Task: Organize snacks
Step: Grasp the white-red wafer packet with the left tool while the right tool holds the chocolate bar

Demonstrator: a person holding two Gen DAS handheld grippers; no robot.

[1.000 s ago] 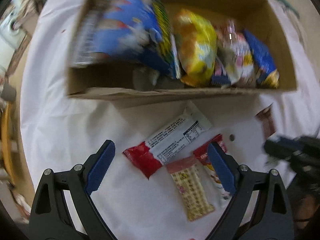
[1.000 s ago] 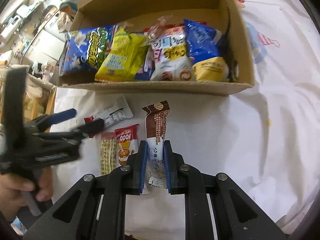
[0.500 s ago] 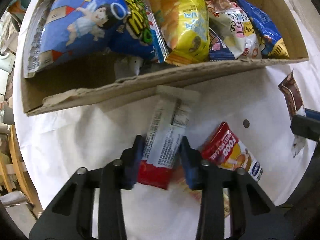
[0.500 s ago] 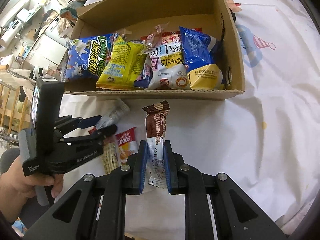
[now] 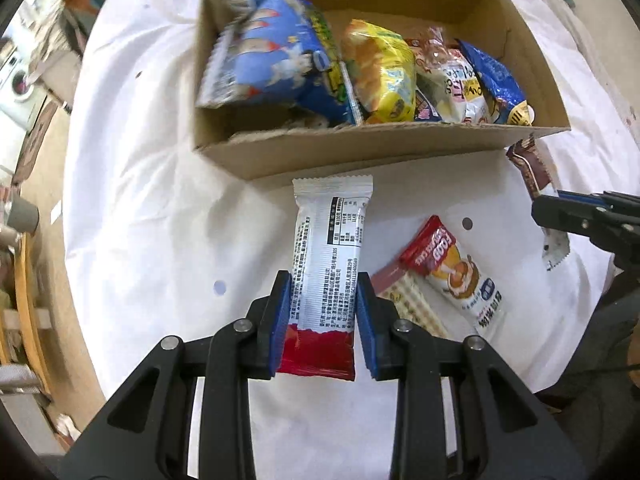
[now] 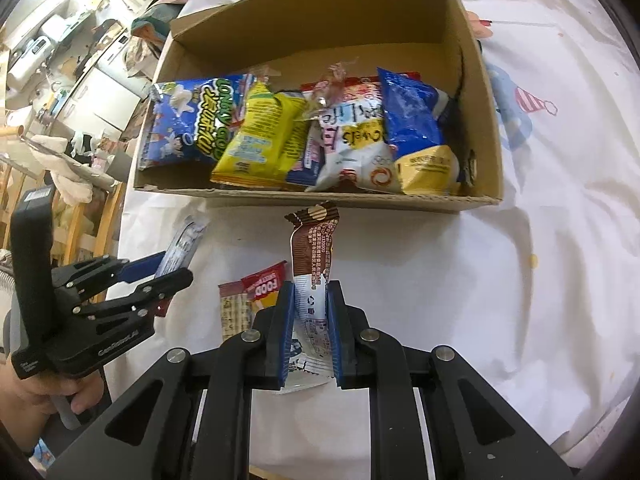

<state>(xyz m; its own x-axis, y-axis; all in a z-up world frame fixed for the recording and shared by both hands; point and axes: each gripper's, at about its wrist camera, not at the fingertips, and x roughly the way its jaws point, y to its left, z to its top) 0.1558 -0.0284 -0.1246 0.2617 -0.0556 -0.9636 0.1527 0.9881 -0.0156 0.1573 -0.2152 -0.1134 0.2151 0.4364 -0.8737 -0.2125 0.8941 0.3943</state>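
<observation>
My left gripper (image 5: 323, 292) is shut on a white and red snack bar (image 5: 330, 248), held above the white cloth just in front of the cardboard box (image 5: 360, 148). My right gripper (image 6: 311, 304) is shut on a brown and white snack bar (image 6: 314, 248), also held in front of the box (image 6: 320, 196). The box holds several snack bags: a blue one (image 6: 188, 124), a yellow one (image 6: 264, 140), a white one (image 6: 352, 140) and a blue and yellow one (image 6: 416, 128). A red "FOOD" packet (image 5: 452, 268) and a wafer packet (image 5: 416, 304) lie on the cloth.
The table is covered with a white cloth (image 6: 540, 220). The left gripper and the hand holding it show in the right wrist view (image 6: 160, 272). Room clutter and wooden furniture (image 6: 60, 128) lie beyond the table's left edge.
My left gripper closed on the white and red bar and lifted it off the cloth, pointing it at the box. My right gripper kept hold of the brown bar and raised it slightly.
</observation>
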